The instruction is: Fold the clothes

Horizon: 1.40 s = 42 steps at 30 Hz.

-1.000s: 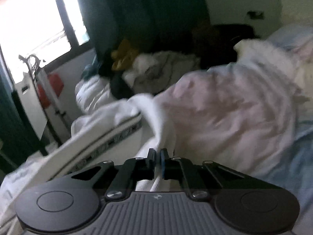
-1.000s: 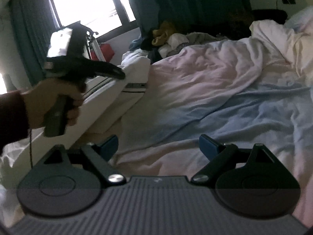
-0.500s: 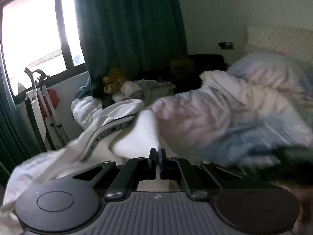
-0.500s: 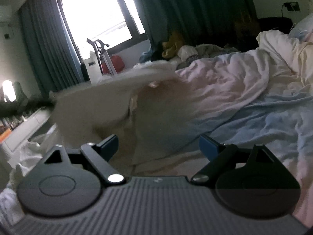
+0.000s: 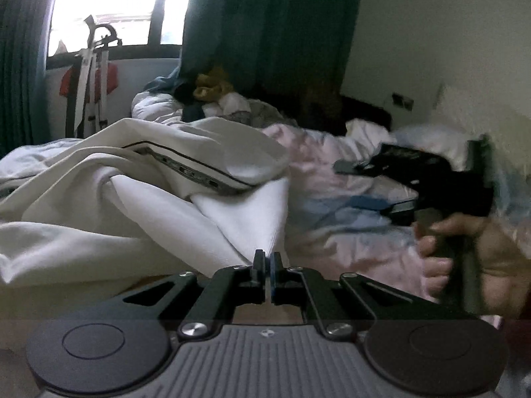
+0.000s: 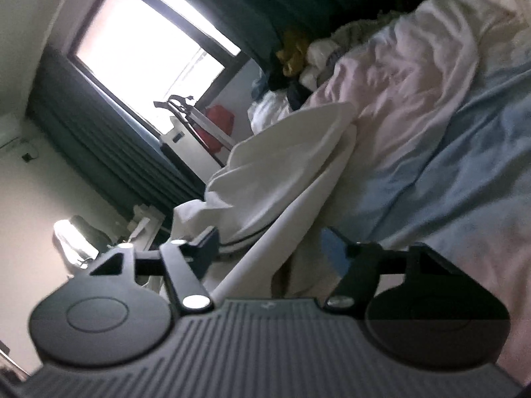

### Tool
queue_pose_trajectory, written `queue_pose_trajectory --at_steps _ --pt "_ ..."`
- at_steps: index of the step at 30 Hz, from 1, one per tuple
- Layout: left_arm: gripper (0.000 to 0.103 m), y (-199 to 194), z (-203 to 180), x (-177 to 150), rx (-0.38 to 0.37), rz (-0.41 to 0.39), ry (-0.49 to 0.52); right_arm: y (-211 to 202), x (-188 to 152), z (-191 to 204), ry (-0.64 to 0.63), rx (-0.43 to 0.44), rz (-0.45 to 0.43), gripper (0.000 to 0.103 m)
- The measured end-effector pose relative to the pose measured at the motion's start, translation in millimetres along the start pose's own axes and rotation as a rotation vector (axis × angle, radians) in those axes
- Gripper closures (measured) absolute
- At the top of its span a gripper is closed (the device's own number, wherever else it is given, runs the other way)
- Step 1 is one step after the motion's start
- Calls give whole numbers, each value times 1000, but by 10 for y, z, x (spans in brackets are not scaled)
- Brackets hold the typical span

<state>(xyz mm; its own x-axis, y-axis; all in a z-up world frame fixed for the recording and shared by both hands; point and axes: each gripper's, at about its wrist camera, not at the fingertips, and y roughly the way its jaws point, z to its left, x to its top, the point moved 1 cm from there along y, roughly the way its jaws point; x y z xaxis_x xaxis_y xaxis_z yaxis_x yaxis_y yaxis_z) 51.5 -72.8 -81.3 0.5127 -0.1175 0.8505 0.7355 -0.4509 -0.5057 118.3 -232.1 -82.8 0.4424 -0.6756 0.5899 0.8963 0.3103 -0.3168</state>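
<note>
A white garment [image 5: 139, 179] with a dark-striped band lies bunched on the bed. My left gripper [image 5: 265, 260] is shut on a corner of its fabric, which runs taut up from the pinch. In the left wrist view a hand [image 5: 464, 252] holds the right gripper [image 5: 375, 184] at the right, over the bedding. In the right wrist view, rolled to one side, the right gripper [image 6: 272, 248] has its jaws closing around a taut fold of the white garment [image 6: 282, 182]. The blue pads [image 6: 209, 242] stand apart from the cloth.
A rumpled pink and pale blue duvet [image 5: 332, 205] covers the bed. Piled clothes and a yellow soft toy [image 5: 209, 86] lie at the far side under dark green curtains [image 5: 265, 23]. A white stand [image 5: 93, 76] is by the window, and pillows [image 5: 431, 136] at the headboard.
My left gripper has swept across the bed with the white cloth, dragging it into a fold. The right gripper has rolled sideways, reached the fabric, and its jaws have narrowed.
</note>
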Motion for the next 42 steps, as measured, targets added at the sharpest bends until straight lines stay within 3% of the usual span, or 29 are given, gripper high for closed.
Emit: queue_pose_trajectory --at_steps 4,11,17,22,23,29,37,42 --pt "101 69 55 -59 -10 18 -27 495 260 -241 66 -32 16 60" --pt "100 248 152 -60 -21 41 -76 1277 548 -885 170 -136 21 65" --pt "100 450 236 -85 -27 74 -112 1749 696 -918 92 -77 46 67" --pt "100 598 273 -111 -21 102 -122 1876 721 -1036 138 -52 17 91" --pt "100 621 275 -114 -20 104 -122 1880 721 -1049 145 -45 13 95" --pt "100 643 264 -104 -16 87 -96 1707 811 -926 128 -56 -64 97" --pt "100 569 247 -56 -19 40 -66 975 1104 -572 86 -79 -246 98" --pt "100 543 247 -14 -31 16 -64 421 1251 -545 100 -103 -324 98"
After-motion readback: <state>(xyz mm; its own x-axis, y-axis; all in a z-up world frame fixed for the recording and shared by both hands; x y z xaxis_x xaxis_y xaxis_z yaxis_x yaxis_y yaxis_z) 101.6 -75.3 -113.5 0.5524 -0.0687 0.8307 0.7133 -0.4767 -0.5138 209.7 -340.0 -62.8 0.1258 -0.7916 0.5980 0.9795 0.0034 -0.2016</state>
